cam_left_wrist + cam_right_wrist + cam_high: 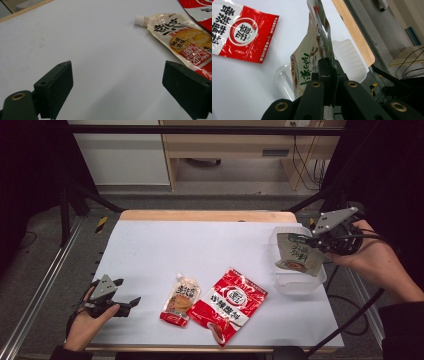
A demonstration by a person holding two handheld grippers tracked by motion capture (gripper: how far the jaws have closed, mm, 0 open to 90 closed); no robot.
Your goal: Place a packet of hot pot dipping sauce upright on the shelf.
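Right tongs (329,72) clamped on thin edge of green-printed pouch (298,253), held above clear tray (300,285) at frame right; pouch could be slipped or dropped outside tray. Left tongs (120,87) held wide, empty, lower left.

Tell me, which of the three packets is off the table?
The green-and-white pouch, pinched in the right gripper above the clear tray. The spouted pouch and red bag lie flat.
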